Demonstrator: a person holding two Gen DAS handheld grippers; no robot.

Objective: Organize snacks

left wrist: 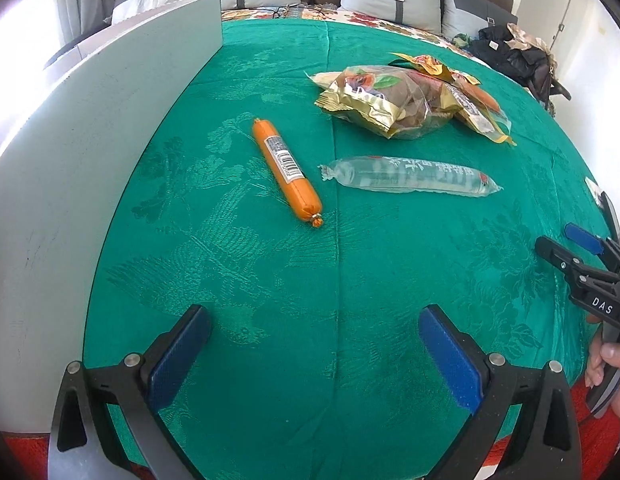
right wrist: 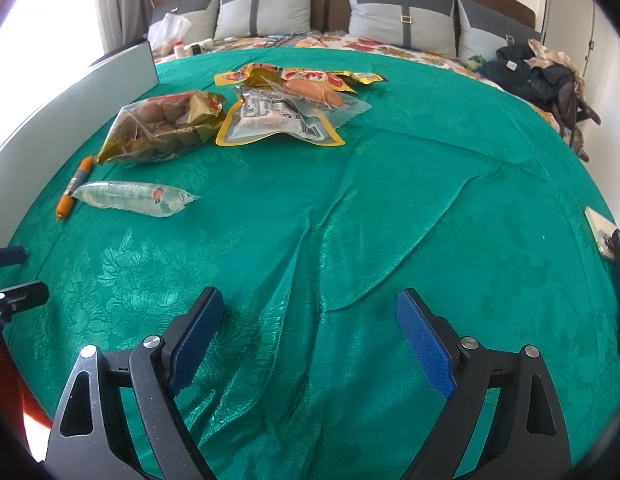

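An orange sausage stick [left wrist: 286,172] lies on the green cloth [left wrist: 349,272], with a clear tube snack [left wrist: 409,178] to its right. Behind them sits a gold bag of brown balls [left wrist: 381,100] beside flat yellow sausage packs [left wrist: 469,100]. In the right wrist view the sausage stick [right wrist: 72,187], clear tube [right wrist: 134,198], gold bag [right wrist: 162,126] and yellow packs [right wrist: 286,112] lie far left and ahead. My left gripper [left wrist: 313,344] is open and empty, short of the sausage. My right gripper [right wrist: 310,328] is open and empty over bare cloth; it also shows in the left wrist view [left wrist: 565,248].
A grey-white board [left wrist: 90,160] stands along the left edge of the cloth. A phone [right wrist: 601,236] lies at the right edge. Pillows [right wrist: 401,16] and a dark pile of clothes [right wrist: 541,76] sit at the back of the bed.
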